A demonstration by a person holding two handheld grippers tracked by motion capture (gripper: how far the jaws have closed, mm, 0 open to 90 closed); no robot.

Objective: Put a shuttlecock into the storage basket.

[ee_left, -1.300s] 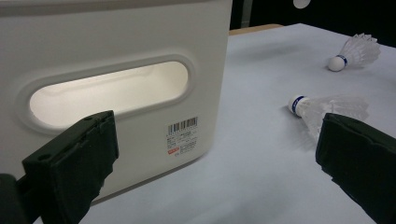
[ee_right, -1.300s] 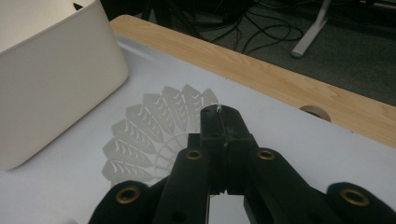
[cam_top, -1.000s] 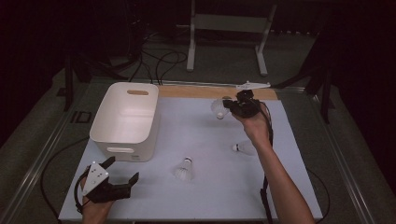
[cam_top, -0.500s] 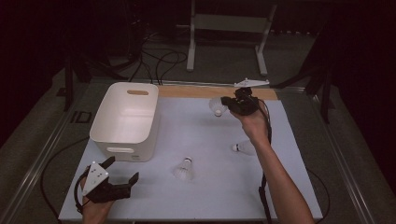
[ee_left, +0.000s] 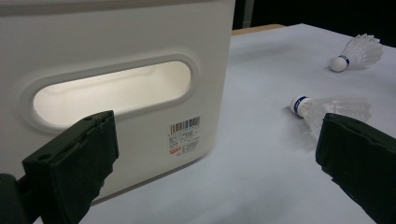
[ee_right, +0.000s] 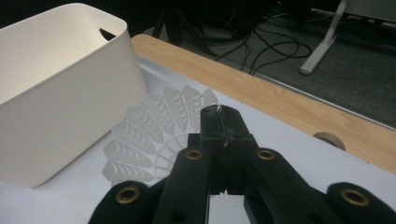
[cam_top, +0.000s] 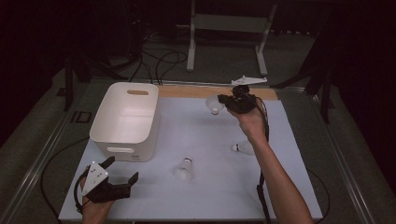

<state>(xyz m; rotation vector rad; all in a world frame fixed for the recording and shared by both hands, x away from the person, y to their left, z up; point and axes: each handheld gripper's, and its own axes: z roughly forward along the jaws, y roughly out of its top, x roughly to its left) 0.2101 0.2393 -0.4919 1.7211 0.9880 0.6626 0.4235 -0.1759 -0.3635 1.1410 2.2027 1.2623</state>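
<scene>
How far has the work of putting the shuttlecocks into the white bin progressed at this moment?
Nothing looks done yet: no shuttlecock shows in the white bin. In hand: the right gripper is shut on one shuttlecock, lifted above the table. Left: two shuttlecocks on the table; the left gripper is open, holding nothing.

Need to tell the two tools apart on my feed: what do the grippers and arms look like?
Both grippers, left gripper and right gripper, are black with two blocky jaws, each topped by a grey three-cornered plate and trailing a black cable. The right one shows brass-ringed screw holes. Forearms are bare, no sleeves.
</scene>
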